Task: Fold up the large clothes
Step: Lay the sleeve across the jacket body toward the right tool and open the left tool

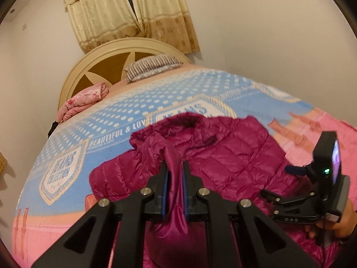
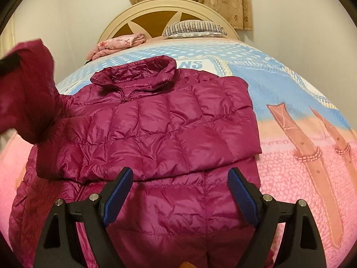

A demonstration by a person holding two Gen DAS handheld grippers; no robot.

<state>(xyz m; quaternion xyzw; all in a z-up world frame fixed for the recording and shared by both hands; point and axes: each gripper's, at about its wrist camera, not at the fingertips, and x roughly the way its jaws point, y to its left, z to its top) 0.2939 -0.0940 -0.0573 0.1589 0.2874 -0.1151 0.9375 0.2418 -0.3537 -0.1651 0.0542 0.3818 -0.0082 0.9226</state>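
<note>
Left tool point(image 1: 175, 178) pinches a glossy magenta sleeve point(image 1: 176, 201) of the quilted puffer jacket point(image 2: 156, 122); right tool point(image 2: 179, 192) spread above it on the bed point(image 2: 301, 134).

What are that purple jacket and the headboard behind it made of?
The jacket looks like thin, glossy synthetic shell, probably nylon, with quilted puffy squares that suggest down or fibre fill. The headboard seems cream-painted wood with brown inset panels, though that is uncertain.

glossy quilted cloth jacket point(image 2: 156, 120); matt, nubbly blanket point(image 2: 290, 167) right of it; ribbed blue pads point(image 2: 243, 198) on matt black plastic fingers.
</note>
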